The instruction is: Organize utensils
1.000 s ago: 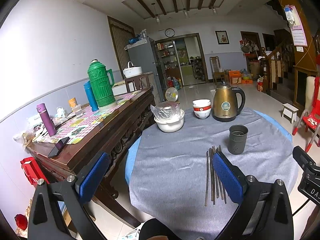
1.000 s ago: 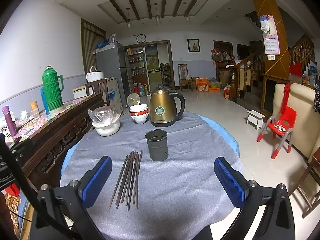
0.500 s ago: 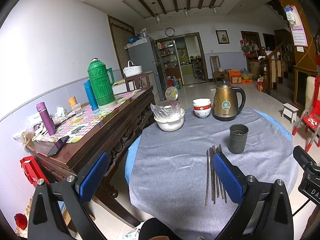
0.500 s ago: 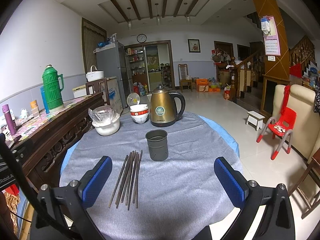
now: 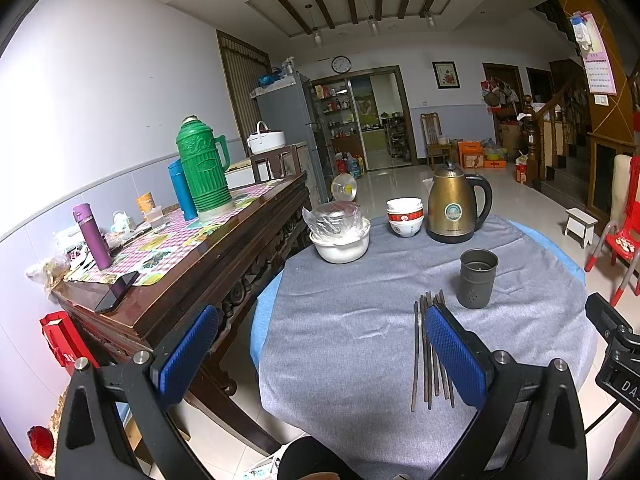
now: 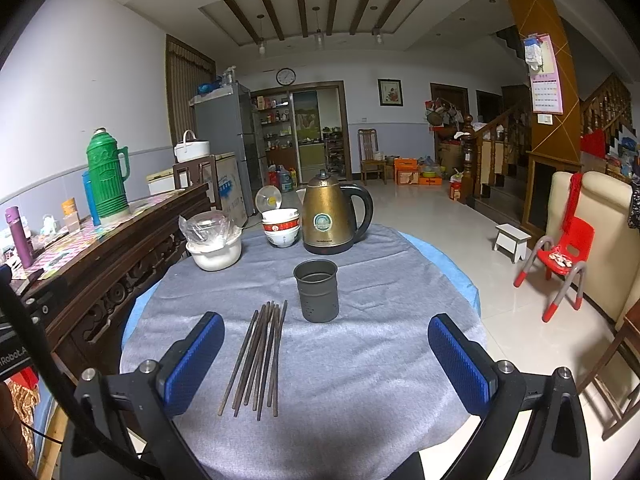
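Observation:
Several dark chopsticks [image 6: 258, 356] lie side by side on the grey tablecloth [image 6: 360, 380], just left of a dark grey perforated holder cup [image 6: 317, 290]. In the left wrist view the chopsticks [image 5: 425, 354] are partly hidden behind my right finger, and the cup [image 5: 477, 278] stands beyond them. My right gripper [image 6: 326, 364] is open and empty, above the table's near edge, with the chopsticks between its fingers. My left gripper [image 5: 320, 354] is open and empty, over the table's left edge.
A gold kettle [image 6: 330, 218], stacked red-and-white bowls [image 6: 281, 226] and a covered white bowl [image 6: 214, 246] stand at the table's far side. A dark wooden sideboard [image 5: 192, 256] with a green thermos [image 5: 204, 166] runs along the left. A red child's chair [image 6: 560, 260] stands at right.
Almost nothing differs; the views have shifted only very slightly. Both grippers stay open, and the chopsticks and cup have not moved.

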{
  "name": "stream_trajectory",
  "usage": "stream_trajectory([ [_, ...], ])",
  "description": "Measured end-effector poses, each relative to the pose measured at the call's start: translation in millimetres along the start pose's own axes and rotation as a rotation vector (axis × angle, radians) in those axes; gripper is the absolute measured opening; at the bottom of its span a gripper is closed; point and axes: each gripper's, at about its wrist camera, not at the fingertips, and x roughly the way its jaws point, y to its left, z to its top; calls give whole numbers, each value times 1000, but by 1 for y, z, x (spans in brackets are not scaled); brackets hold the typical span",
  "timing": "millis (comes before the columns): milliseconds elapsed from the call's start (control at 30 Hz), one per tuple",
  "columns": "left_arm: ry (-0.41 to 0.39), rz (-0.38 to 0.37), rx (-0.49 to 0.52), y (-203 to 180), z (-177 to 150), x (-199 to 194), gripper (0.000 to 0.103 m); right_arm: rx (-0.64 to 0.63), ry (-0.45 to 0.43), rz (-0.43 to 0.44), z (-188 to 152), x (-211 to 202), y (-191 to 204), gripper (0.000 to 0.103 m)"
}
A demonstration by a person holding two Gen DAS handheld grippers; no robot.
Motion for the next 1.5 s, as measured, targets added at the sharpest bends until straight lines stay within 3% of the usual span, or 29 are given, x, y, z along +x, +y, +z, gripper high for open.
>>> stream_trajectory([
  [1500, -5, 5, -10, 5, 2, 1, 103, -10, 3, 7, 1, 0, 9, 103],
])
